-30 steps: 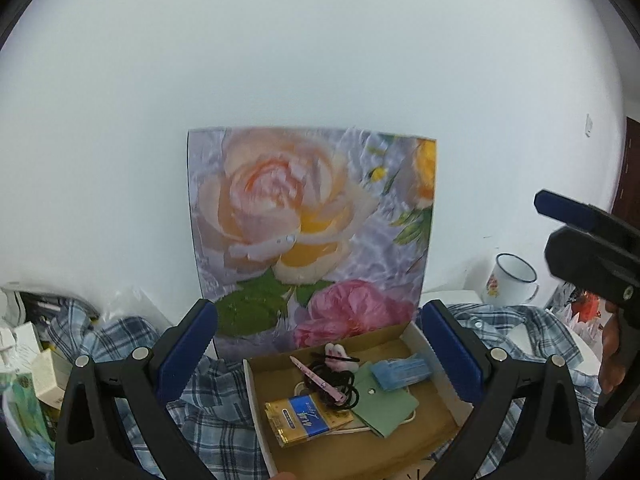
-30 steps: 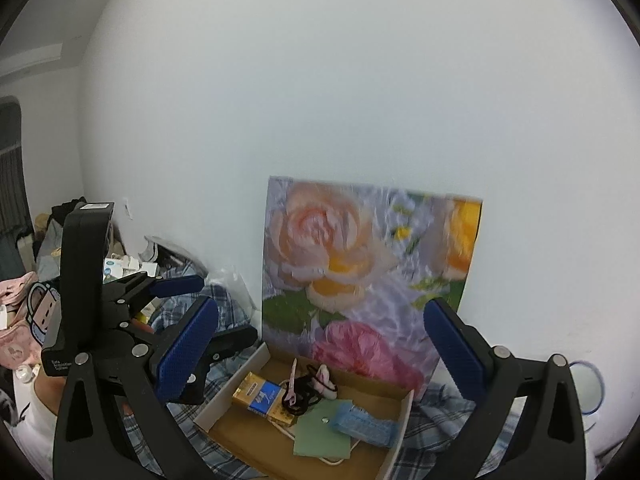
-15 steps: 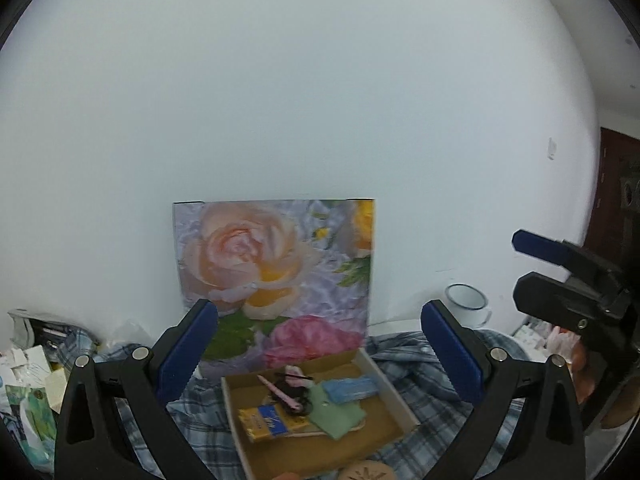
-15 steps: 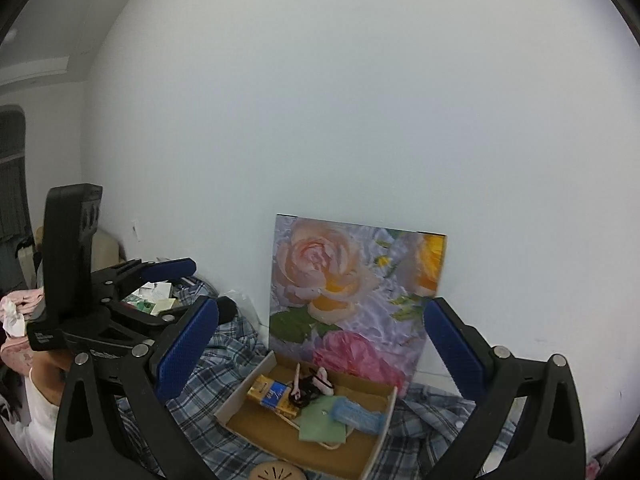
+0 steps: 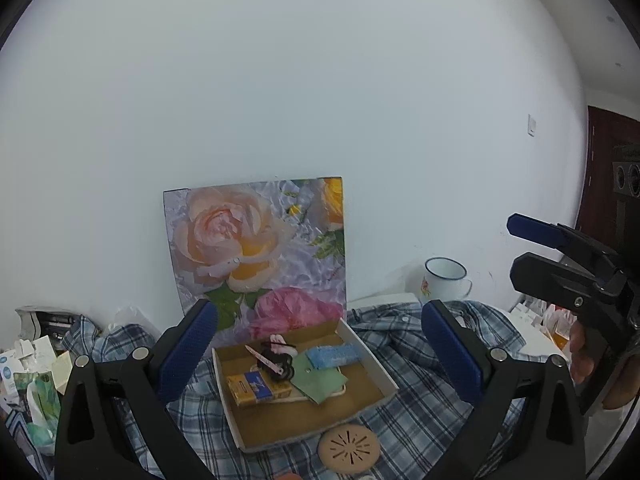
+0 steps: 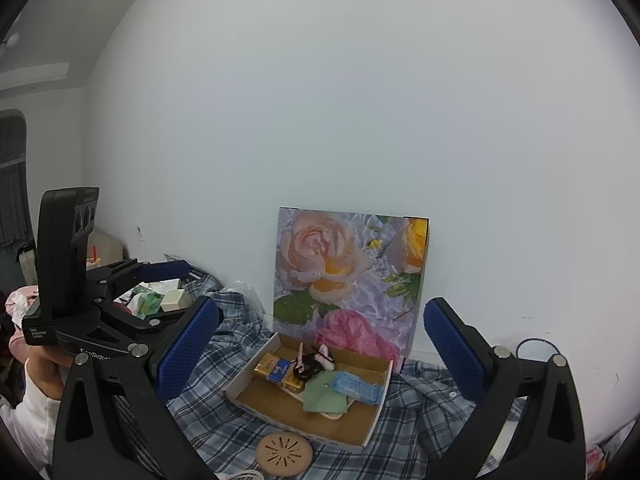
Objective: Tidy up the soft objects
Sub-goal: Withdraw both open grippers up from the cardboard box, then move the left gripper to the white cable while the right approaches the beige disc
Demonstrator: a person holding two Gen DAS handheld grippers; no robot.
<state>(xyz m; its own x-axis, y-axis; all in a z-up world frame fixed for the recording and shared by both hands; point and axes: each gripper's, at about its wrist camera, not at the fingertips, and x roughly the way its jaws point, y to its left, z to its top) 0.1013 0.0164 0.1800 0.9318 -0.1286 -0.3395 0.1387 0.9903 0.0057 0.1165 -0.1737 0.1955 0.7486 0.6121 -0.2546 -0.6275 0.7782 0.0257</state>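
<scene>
Plaid shirt, soft and rumpled, spread across the tabletop under a shallow cardboard box at centre, in front of a rose picture propped against the wall at 12 o'clock. Inside the box: blue knitted band toward 2 o'clock, green cloth pouch beside it, yellow-and-blue packet at 9 o'clock, a black tangle with a pink clip behind. Round tan vented disc on the cloth just outside the box at 6 o'clock.

Left hand-held gripper: spread wide, empty, raised well clear. Right hand-held gripper: likewise released, nothing between the blue pads.

Step in hand, by the look of it: surveying before a first pick. Next move probably calls for choosing one soft item, likely the band or the pouch, lowering straight over it, and pinching only the fabric without dragging the tangle along.
</scene>
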